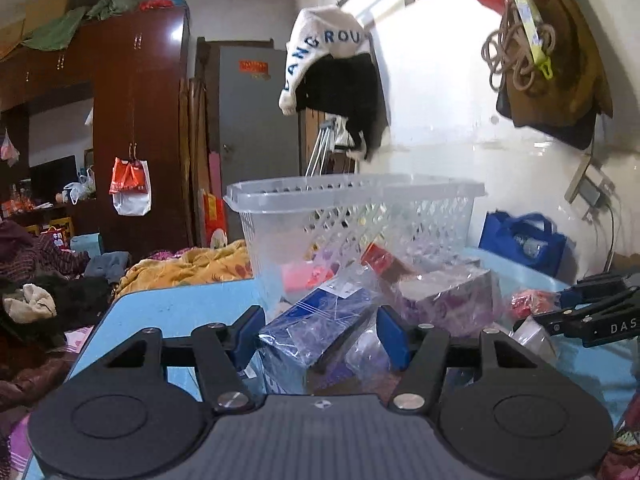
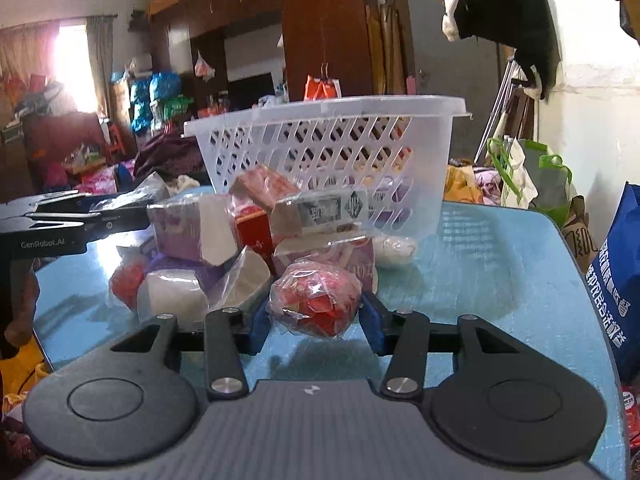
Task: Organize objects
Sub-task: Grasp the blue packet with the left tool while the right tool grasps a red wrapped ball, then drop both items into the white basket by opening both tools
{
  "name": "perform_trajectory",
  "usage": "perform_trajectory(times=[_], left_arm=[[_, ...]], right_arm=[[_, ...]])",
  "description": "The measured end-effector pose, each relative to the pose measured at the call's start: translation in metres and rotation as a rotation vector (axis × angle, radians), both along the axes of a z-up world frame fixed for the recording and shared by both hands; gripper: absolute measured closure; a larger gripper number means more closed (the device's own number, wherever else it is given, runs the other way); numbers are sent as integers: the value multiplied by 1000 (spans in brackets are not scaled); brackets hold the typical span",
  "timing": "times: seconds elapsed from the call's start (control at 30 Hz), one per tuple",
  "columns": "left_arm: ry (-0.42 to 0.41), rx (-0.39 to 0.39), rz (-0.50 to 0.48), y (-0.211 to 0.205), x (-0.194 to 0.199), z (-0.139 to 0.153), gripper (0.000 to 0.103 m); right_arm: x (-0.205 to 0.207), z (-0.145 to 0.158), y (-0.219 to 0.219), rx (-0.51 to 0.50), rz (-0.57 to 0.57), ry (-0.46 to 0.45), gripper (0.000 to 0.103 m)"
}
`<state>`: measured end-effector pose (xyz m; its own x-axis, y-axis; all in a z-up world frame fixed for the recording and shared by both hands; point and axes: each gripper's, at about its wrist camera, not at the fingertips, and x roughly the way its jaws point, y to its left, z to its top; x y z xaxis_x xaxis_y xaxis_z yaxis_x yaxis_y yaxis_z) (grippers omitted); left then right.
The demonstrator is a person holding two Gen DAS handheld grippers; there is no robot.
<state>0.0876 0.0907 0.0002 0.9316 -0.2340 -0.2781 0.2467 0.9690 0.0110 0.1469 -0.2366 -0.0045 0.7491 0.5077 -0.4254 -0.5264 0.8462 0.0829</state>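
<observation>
We see the left claw (image 1: 318,334) set around a blue box in clear wrap (image 1: 316,322); its blue pads (image 1: 249,336) lie against the box's two sides, so it has the box in its grip at a middling width. The box sits at the near edge of a heap of wrapped packages on the light blue surface (image 1: 168,312), tilted, with a purple wrapped box (image 1: 448,300) just beside it on the right and a red-and-brown box (image 1: 384,260) behind. The clear plastic basket (image 1: 356,216) stands behind the heap, lattice-sided and upright, touching the packages at its foot.

In our right wrist view the right claw (image 2: 316,322) closes on a red wrapped bundle (image 2: 316,304), roundish and crinkled in clear film; the pads press its left and right flanks, the jaws about half drawn in. The bundle rests on the surface at the front of the heap, with a pink-and-white package (image 2: 340,252) right behind it and a grey-patterned box (image 2: 320,212) higher up, leaning toward the basket (image 2: 328,152).

Both claws point slightly downward toward the heap, side by side: the left one shows at the left edge of the right view, reaching in level over the packages
</observation>
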Motion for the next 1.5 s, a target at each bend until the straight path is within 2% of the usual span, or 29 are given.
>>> perform_trajectory(times=[0.43, 0.6, 0.73, 0.83, 1.0, 1.17, 1.3, 1.33, 1.4, 1.43, 1.47, 1.5], left_arm=[[-65, -39, 29, 3, -4, 19, 38], [-76, -38, 28, -1, 1, 34, 38], [-84, -60, 12, -4, 14, 56, 38], [-87, -58, 12, -10, 31, 79, 38], [-77, -36, 69, -23, 76, 110, 38], [-24, 2, 129, -36, 121, 116, 38], [-23, 18, 170, -42, 140, 116, 35], [-25, 30, 185, -43, 142, 116, 22], [2, 61, 208, -47, 150, 113, 9], [12, 72, 206, -48, 150, 111, 9], [13, 78, 198, -48, 147, 109, 9], [3, 86, 181, -47, 139, 107, 9]], right_arm=[[-7, 8, -4, 29, -88, -79, 53], [-7, 26, -1, 17, -109, -126, 53], [-4, 52, 10, -33, -132, -205, 53], [10, 75, 21, -47, -141, -249, 53], [48, 103, 40, -54, -189, -319, 53], [99, 102, 47, -76, -212, -266, 53], [110, 93, 52, -129, -226, -263, 52], [109, 92, 53, -133, -230, -267, 50], [103, 91, 51, -115, -233, -272, 26], [96, 92, 49, -96, -233, -288, 11], [86, 93, 44, -76, -231, -305, 4], [77, 93, 38, -58, -224, -308, 2]])
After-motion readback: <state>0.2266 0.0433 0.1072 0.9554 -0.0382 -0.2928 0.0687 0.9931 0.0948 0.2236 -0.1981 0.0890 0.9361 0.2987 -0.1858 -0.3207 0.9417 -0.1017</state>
